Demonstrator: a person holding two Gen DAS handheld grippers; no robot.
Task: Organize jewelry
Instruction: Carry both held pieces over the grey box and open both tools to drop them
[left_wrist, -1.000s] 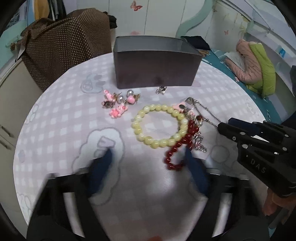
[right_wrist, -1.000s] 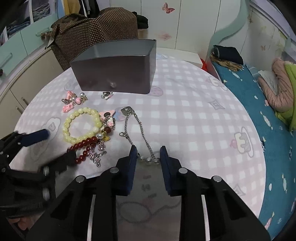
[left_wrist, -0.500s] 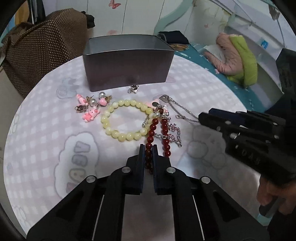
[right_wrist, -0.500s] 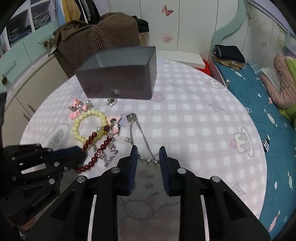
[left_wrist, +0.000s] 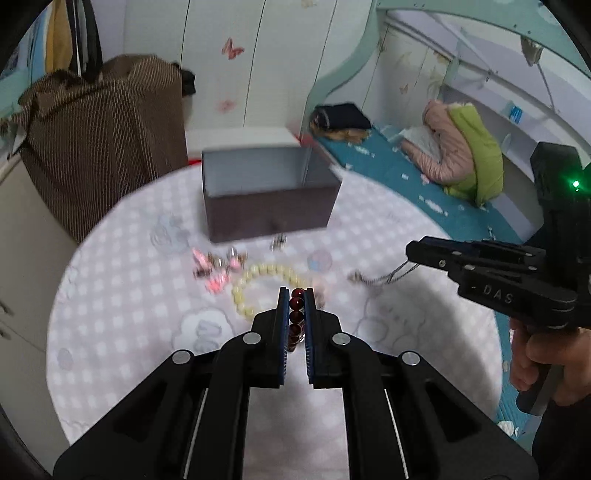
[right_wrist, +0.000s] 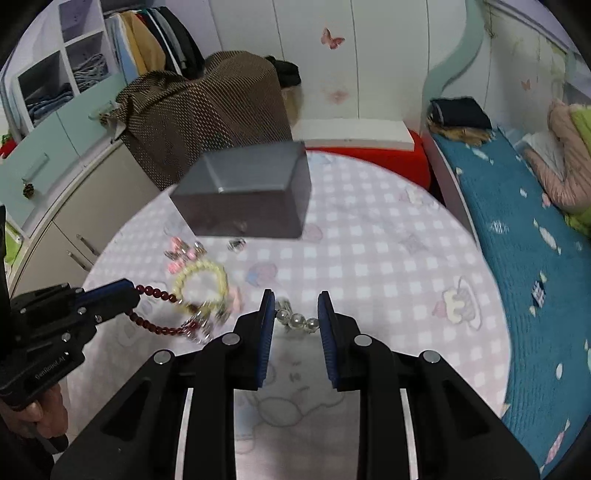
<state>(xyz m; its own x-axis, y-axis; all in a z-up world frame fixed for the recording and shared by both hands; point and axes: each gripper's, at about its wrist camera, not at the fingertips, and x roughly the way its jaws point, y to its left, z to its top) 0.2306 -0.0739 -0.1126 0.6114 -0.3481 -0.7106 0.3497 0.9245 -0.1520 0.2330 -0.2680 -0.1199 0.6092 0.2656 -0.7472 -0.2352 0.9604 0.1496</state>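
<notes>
Dark red beads are sitting between the pads of our left gripper (left_wrist: 296, 295), which is closed tight on the red bracelet (right_wrist: 155, 295); in the right wrist view its loop is hanging out from the tips and its far end is trailing into the tangled charms (right_wrist: 201, 325) on the table (left_wrist: 110, 295). Our right gripper (right_wrist: 296, 310) is standing only partly closed, with the pearl end of the chain (right_wrist: 297, 320) between its pads; we are judging that it is holding it. The open grey box (left_wrist: 266, 184) is lying straight ahead of both grippers, beyond the yellow bracelet (left_wrist: 258, 280), with its long side across our view. The left gripper is looking nearer to the box, so we are expecting a forward carry over the near wall.
</notes>
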